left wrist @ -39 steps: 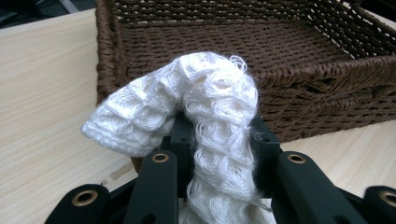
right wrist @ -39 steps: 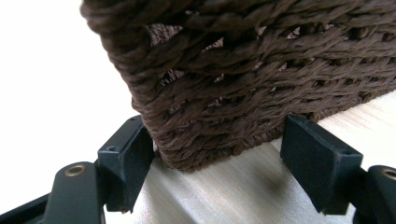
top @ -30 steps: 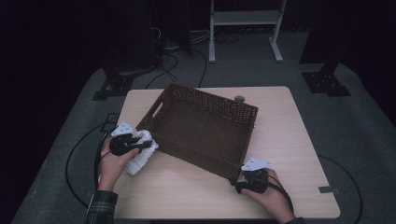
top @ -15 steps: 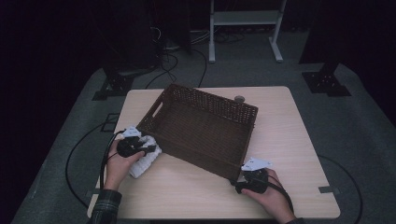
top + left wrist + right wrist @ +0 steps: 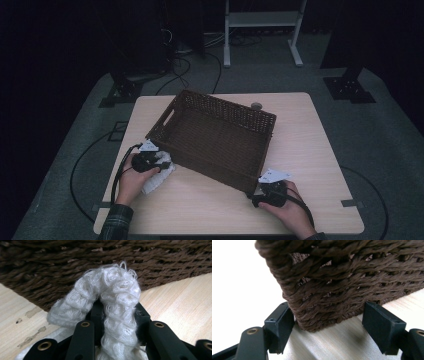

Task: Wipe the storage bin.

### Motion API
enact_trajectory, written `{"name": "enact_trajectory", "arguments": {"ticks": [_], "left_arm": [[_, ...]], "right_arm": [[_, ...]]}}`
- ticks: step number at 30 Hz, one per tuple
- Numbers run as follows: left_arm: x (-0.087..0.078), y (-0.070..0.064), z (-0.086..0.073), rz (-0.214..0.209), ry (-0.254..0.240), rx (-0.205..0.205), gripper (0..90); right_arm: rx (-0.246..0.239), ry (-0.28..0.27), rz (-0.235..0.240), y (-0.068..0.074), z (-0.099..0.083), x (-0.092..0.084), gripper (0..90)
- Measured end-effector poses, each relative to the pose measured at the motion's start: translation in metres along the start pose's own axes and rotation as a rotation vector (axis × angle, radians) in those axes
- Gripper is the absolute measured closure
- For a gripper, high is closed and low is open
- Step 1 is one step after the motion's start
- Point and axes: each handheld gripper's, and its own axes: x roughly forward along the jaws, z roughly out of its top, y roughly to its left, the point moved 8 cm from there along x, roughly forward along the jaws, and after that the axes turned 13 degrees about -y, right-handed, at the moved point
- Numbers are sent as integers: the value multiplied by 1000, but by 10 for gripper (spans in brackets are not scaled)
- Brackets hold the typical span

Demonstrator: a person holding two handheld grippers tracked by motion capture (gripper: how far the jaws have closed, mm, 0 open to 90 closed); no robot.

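Left gripper (image 5: 159, 162) clamped tight on white cloth (image 5: 110, 302), low at the table (image 5: 310, 150) just beside the basket (image 5: 220, 132); right gripper (image 5: 329, 327) jaws wide, straddling the basket's near corner. Cloth grabbed, not yet in basket; lifting it in remains

In the left gripper view the white knitted cloth (image 5: 117, 307) covers the left gripper's (image 5: 117, 315) jaw tips, so pads can't be seen; cloth's lower end is cut off by the bottom edge. The wicker basket (image 5: 105, 262) runs off top and both sides.

High view: left gripper (image 5: 150, 161) hides part of the cloth (image 5: 156, 179); right gripper (image 5: 270, 192) jaws too small and dark to read.

Right gripper view: the basket (image 5: 347, 282) corner is cut off at top and right. Left jaw of the right gripper (image 5: 329, 330) meets the weave, right jaw stands off. Background left is blown out white.
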Motion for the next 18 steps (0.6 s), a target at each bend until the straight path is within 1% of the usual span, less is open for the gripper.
{"name": "enact_trajectory", "arguments": {"ticks": [3,5,6,7,8,11,12,13,14,15,16,18], "left_arm": [[-2,-1,2,2,-4,5,685],[-5,-1,5,-1,-22,5,686],[-5,-1,5,-1,-22,5,686],[-9,-2,10,-7,-47,-6,687],[-11,-3,12,-11,-60,-11,686],[-17,-3,18,-15,-83,-9,686],[-21,-4,24,-19,-113,-19,686],[-24,-5,28,-20,-128,-19,686],[-24,-5,28,-20,-128,-19,686],[-30,-7,35,-25,-155,-18,686],[-32,-8,37,-29,-166,-19,686],[-36,-10,41,-27,-174,-8,685]], "right_arm": [[1,1,0,0,0,0,251],[1,1,0,0,0,0,251],[1,1,0,0,0,0,251],[0,0,-1,0,0,0,251],[1,0,-1,0,0,0,251],[1,0,-1,0,0,0,251],[1,1,0,0,0,0,251],[1,0,0,0,0,0,251],[1,0,-1,0,0,0,251],[1,0,-1,0,0,0,251],[0,0,-1,0,0,0,251],[0,0,-1,0,0,0,251]]}}
